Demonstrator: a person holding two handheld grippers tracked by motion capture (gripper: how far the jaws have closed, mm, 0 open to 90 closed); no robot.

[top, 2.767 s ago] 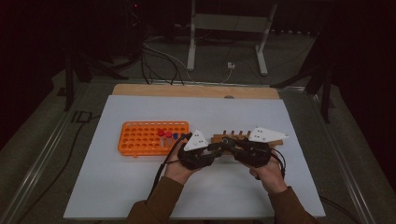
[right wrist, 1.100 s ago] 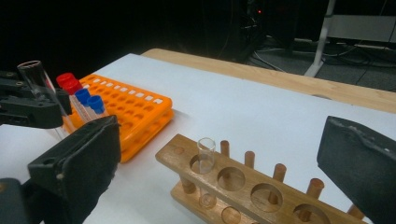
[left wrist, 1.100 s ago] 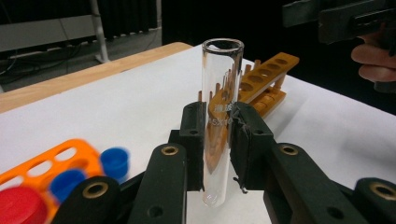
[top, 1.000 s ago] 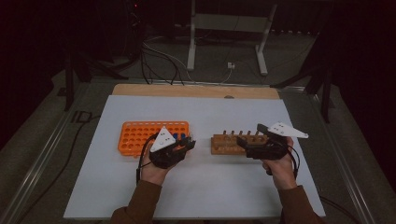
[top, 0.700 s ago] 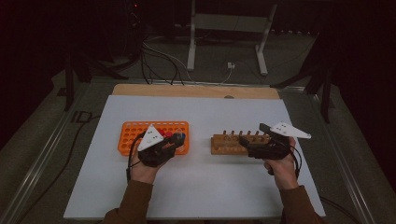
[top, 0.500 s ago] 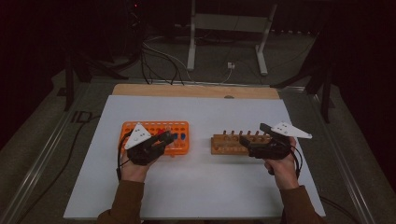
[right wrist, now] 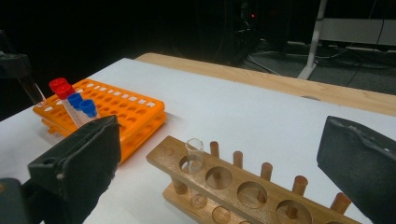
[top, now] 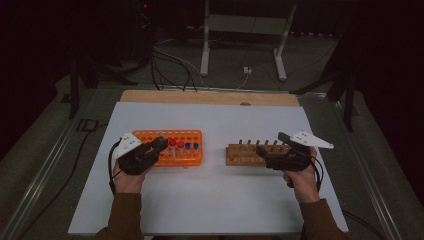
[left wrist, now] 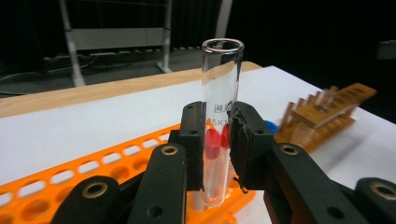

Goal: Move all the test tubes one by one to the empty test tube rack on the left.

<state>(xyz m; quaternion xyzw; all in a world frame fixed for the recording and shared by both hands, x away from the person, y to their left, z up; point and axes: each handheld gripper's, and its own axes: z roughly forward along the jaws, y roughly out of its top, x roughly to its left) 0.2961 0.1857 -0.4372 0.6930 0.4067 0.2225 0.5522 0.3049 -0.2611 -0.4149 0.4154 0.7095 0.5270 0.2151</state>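
Note:
My left gripper (left wrist: 219,126) is shut on a clear glass test tube (left wrist: 222,74), held upright with its open mouth up. In the high view the left gripper (top: 160,145) hangs over the left half of the orange tube rack (top: 185,161), whose holes show below the jaws (left wrist: 70,182). My right gripper (top: 265,153) stands open, with nothing between its jaws, at the right end of the wooden rack (top: 244,156). The right gripper view looks between those jaws (right wrist: 219,156) at the wooden rack (right wrist: 243,205), where one bare glass tube (right wrist: 194,156) stands in a hole.
Red-capped tubes (top: 176,146) and blue-capped tubes (top: 191,146) stand in the orange rack (right wrist: 130,116). Both racks sit on a white table top (top: 225,200) with a wooden strip (top: 210,97) along its far edge. Cables and a metal stand lie on the floor beyond.
My left hand has carried the glass tube leftward, away from the wooden rack and over the orange rack. The right hand has stayed by the wooden rack.

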